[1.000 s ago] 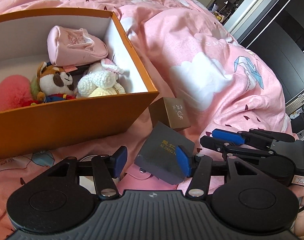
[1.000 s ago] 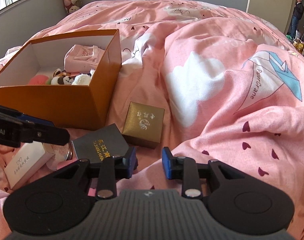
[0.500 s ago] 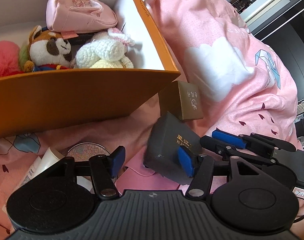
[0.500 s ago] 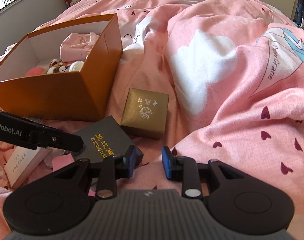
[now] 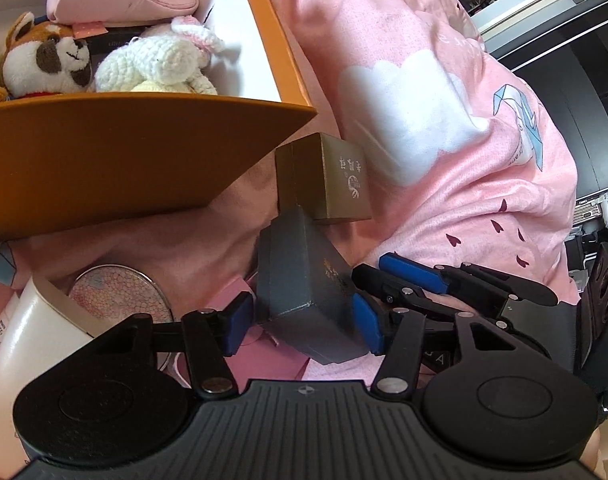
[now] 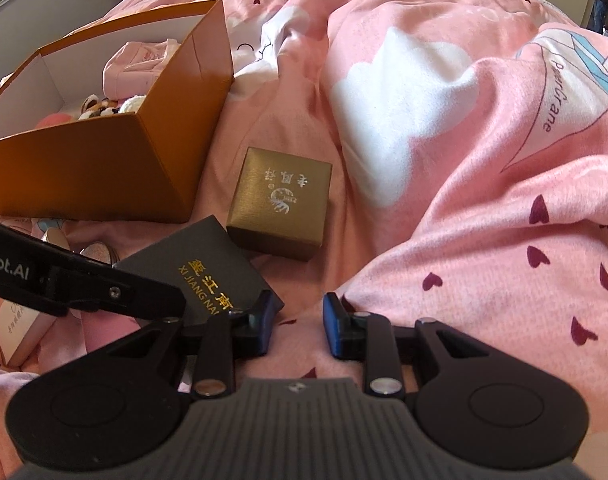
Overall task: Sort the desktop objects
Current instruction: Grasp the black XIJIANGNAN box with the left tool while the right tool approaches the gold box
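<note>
Small box [image 6: 279, 203] right of the big carton [image 6: 104, 168], flat box [image 6: 200, 276] just before it

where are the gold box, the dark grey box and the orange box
gold box [image 6: 282, 196], right wrist view, printed lid
dark grey box [image 5: 304, 292], left wrist view, side face
orange box [image 6: 88, 168], right wrist view, front wall

Right wrist view: small boxes on a pink printed duvet [image 6: 443, 128].

Right gripper [image 6: 296, 322], black with blue pads, jaws narrowly apart, nothing between them, over the duvet. Flat black cardboard box with gold lettering [image 6: 200, 268] lies tilted just ahead-left; the left gripper's black finger [image 6: 104, 286] crosses its near-left edge. Square gold gift box [image 6: 282, 200] touches its far corner. Open orange cardboard box [image 6: 104, 168] behind holds plush toys [image 6: 104, 110].
</note>
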